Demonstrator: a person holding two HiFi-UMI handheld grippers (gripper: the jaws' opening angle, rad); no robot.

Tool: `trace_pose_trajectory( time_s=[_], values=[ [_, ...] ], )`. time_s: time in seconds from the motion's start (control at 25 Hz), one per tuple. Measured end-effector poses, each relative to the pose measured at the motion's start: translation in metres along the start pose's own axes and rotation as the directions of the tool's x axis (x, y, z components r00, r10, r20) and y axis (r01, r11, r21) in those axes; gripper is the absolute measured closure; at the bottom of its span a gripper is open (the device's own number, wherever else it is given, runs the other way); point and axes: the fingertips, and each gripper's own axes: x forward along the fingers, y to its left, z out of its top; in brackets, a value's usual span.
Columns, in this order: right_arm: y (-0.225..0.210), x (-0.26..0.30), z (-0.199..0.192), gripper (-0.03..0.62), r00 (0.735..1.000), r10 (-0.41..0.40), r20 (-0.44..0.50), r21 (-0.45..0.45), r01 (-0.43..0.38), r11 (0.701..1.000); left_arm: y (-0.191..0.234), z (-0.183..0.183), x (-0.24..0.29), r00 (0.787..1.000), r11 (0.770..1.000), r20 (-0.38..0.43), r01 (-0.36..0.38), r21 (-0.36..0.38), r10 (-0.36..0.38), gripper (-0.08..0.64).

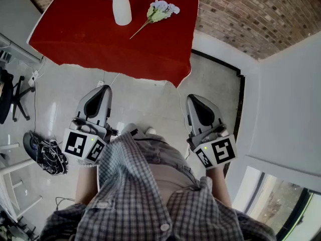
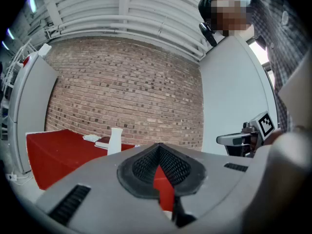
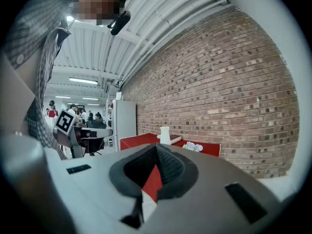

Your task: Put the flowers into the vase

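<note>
Left gripper (image 1: 104,90): jaws closed, empty, well short of vase (image 1: 121,6). Flowers (image 1: 159,11) lie just right of vase on red table (image 1: 75,34), stem slanting back toward left gripper (probably the nearer one). Right gripper (image 1: 193,99): closed, empty too.

place: shared lab/office | cues: brick wall (image 3: 234,82); ceiling pipes (image 2: 122,13); people at desks (image 3: 80,117); floor cables (image 1: 50,157)

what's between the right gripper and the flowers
In the head view, grey floor and then a bare stretch of red tablecloth separate the right gripper from the flowers.
</note>
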Motion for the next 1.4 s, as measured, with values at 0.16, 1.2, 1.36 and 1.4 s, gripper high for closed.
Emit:
trace_pose_trajectory(
  time_s=[0.16, 1.2, 1.36, 1.4],
  values=[
    [0.008, 0.001, -0.001, 0.586, 1.000, 0.016, -0.003, -0.026, -0.016, 1.000, -0.002, 0.001, -0.001, 1.000, 1.000, -0.001, 0.019, 0.002, -0.019, 0.555],
    [-0.004, 0.006, -0.006, 0.586, 1.000, -0.005, 0.015, 0.046, 0.004, 0.999, 0.005, 0.001, -0.007, 1.000, 1.000, -0.003, -0.016, 0.012, 0.016, 0.554],
    [-0.007, 0.017, -0.006, 0.586, 1.000, -0.021, 0.000, 0.054, 0.021, 0.998, 0.017, 0.002, 0.002, 1.000, 1.000, -0.015, -0.006, 0.008, 0.006, 0.554],
    [-0.007, 0.020, -0.005, 0.586, 1.000, -0.025, -0.003, 0.056, 0.025, 0.998, 0.020, 0.003, 0.005, 1.000, 1.000, -0.016, 0.000, 0.007, 0.000, 0.555]
  ],
)
